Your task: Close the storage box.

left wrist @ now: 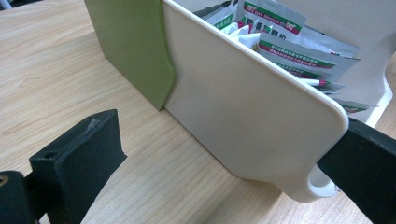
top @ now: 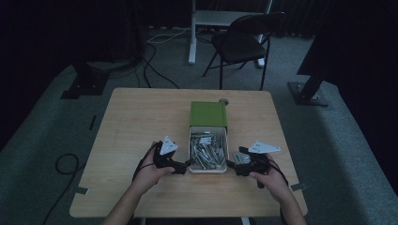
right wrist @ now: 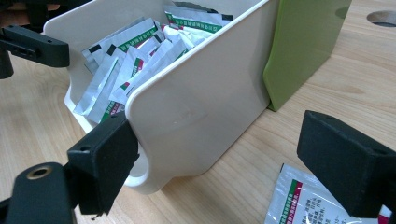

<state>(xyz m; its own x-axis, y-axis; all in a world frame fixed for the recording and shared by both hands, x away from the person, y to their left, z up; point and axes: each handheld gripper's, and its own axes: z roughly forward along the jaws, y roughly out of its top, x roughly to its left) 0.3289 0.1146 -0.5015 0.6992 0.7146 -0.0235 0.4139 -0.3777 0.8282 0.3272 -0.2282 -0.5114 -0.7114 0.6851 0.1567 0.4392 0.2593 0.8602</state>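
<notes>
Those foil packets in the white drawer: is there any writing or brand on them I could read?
Sachets in the drawer: white characters on green and red bands, too blurred to read.
Loose sachet on the table: small grey print, too small to read.
Green box and white drawer: no text.

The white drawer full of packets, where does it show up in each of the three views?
High view: the white drawer sits mid-table, pulled out toward the person from the green box.
Left gripper view: its side wall fills the centre and right.
Right gripper view: its side wall fills the centre.
Shared landmark: the green box.
</notes>
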